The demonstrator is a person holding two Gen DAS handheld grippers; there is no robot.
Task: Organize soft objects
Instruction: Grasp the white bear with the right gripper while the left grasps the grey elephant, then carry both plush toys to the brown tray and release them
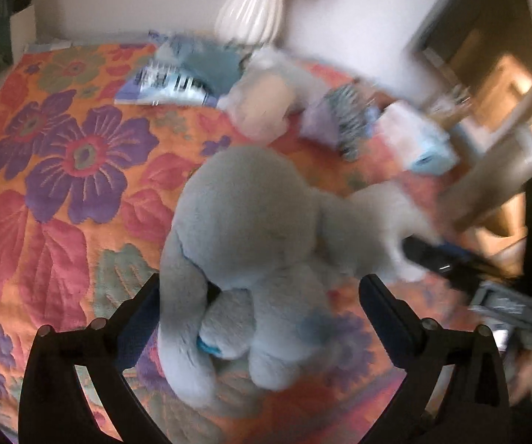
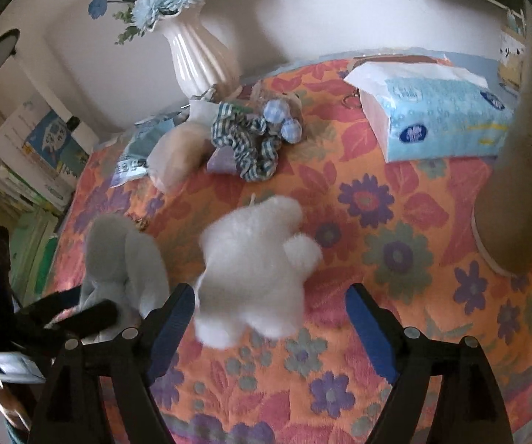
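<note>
Grey plush (image 1: 251, 244) and white plush (image 2: 255, 270) lie on the floral tabletop (image 2: 395, 192), each between the spread, unpressing jaws of our left hand-held gripper (image 1: 262, 296) and right hand-held gripper (image 2: 269, 307). We judge they are just placed; next, back away cleanly.

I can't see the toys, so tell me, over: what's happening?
Left gripper jaws open around grey plush bunny. Right gripper open, white fluffy plush toy between. Nothing blocking.

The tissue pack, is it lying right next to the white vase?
No, the tissue pack lies far right of the white vase, with checked fabric between.
</note>
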